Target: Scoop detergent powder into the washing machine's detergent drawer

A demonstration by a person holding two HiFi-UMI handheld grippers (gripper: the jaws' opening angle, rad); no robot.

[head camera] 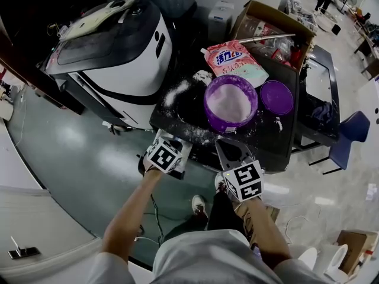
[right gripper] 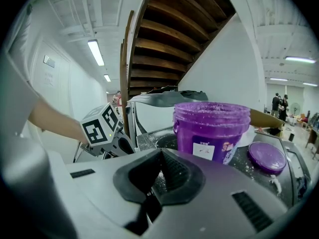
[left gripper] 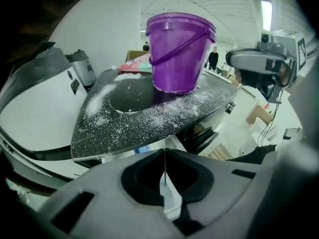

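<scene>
Bucket beyond left claw, right claw (jaws together)

We're in some big open lab or workshop hall, not a home: strip lights overhead, shiny floor, a cardboard box, and a washing machine parked loose beside a wooden staircase.

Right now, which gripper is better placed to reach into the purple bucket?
Right, probably. The right gripper sits directly in front of the purple bucket; the left gripper is off to its side, nearer the washing machine. Both are shut.
</scene>
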